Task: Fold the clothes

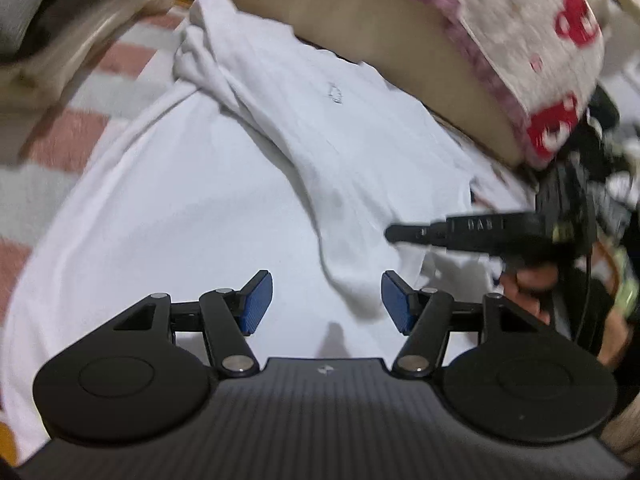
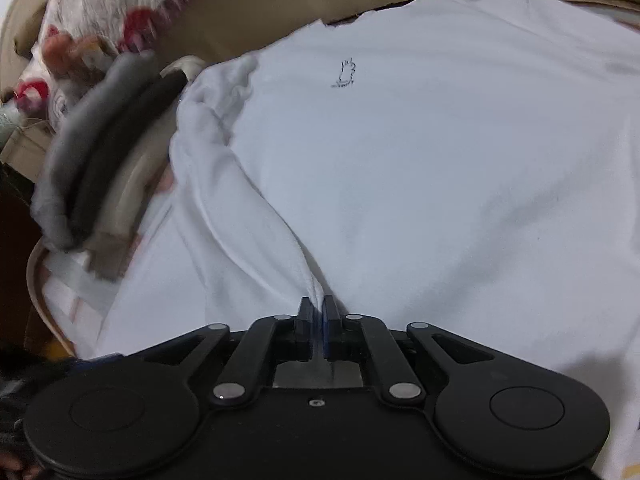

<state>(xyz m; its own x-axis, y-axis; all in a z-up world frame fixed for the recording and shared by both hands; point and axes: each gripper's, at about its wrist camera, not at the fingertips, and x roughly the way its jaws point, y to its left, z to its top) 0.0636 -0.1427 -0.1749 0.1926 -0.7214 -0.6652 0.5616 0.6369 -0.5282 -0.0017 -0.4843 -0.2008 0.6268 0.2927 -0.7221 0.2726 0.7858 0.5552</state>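
A white shirt [image 1: 168, 208] with a small dark emblem [image 1: 334, 93] lies spread on the bed, with a twisted ridge of cloth running from its bunched top toward the lower middle. My left gripper [image 1: 327, 300] hovers over the shirt, its blue pads [image 1: 256, 300] wide apart with only flat cloth below them. The right gripper [image 1: 404, 234] reaches in from the right edge of the left wrist view, held by a hand [image 1: 528, 284]. In the right wrist view the white shirt [image 2: 440, 160] fills the frame and my right gripper [image 2: 319, 312] is shut on the end of the cloth ridge [image 2: 256, 216].
A tan headboard or cushion edge [image 1: 360, 12] borders the shirt at the top, with a white and red patterned blanket [image 1: 532, 20] on it. A pink and white striped bedcover [image 1: 72, 136] shows at the left. In the right wrist view, blurred grey and beige folded items [image 2: 100, 148] lie left of the shirt.
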